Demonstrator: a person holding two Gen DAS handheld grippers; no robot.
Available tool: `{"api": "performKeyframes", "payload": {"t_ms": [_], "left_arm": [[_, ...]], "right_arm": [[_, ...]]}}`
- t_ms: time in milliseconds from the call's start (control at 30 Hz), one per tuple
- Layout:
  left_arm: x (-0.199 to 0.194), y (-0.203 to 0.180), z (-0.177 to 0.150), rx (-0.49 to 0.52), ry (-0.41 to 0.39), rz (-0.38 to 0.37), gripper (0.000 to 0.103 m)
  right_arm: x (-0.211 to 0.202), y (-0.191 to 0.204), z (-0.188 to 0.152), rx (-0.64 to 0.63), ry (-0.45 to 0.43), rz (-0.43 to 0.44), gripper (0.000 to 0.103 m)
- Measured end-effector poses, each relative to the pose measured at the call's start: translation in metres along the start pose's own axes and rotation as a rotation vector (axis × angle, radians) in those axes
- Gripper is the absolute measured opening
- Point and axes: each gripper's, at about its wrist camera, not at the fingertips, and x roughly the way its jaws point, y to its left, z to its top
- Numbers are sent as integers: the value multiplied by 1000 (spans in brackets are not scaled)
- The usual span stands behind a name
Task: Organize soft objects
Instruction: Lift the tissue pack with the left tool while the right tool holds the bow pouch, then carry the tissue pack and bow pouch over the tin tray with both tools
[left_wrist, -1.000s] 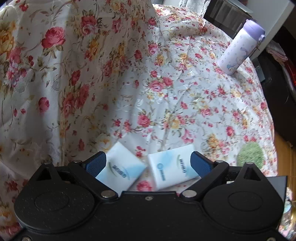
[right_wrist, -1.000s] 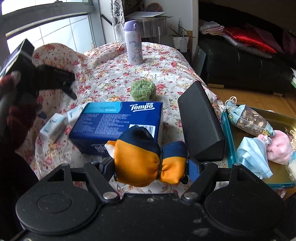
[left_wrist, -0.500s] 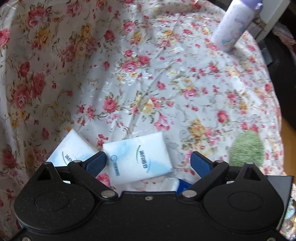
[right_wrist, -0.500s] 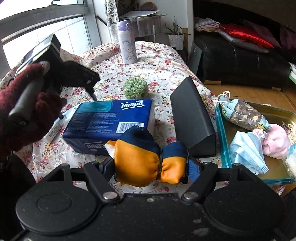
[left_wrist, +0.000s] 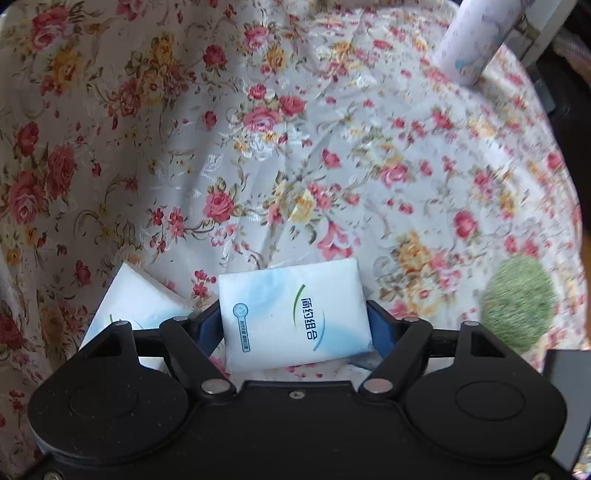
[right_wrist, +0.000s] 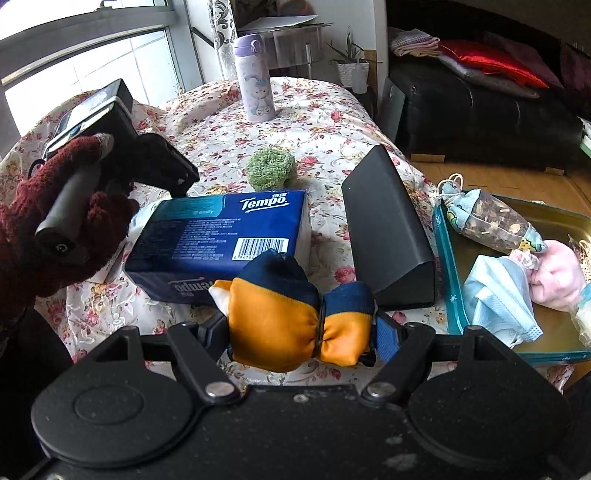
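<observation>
Closing in on a white tissue pack, the left gripper brackets it in the left wrist view: a blue pad sits at each short side, apparently touching, though whether they already squeeze it I cannot tell. The pack lies on the floral cloth, with a 2nd white pack just beside it to the left and a green scrubber further right.

From the right wrist view, the right gripper is clamped on an orange-and-navy pouch, held above the cloth in front of the Tempo box. A teal tray to the right already holds a face mask and a sachet. I judge this the pick-up step; next, firm the left grip, then carry both items toward the tray.
</observation>
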Motion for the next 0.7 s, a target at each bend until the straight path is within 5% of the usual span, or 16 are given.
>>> {"api": "performKeyframes", "payload": {"t_ms": [367, 700], "left_arm": [[-83, -8, -15, 106, -193, 10, 72], [-132, -46, -68, 277, -239, -80, 72]], "right_arm": [[-17, -3, 4, 19, -28, 12, 76], [-46, -30, -3, 99, -26, 16, 76]]}}
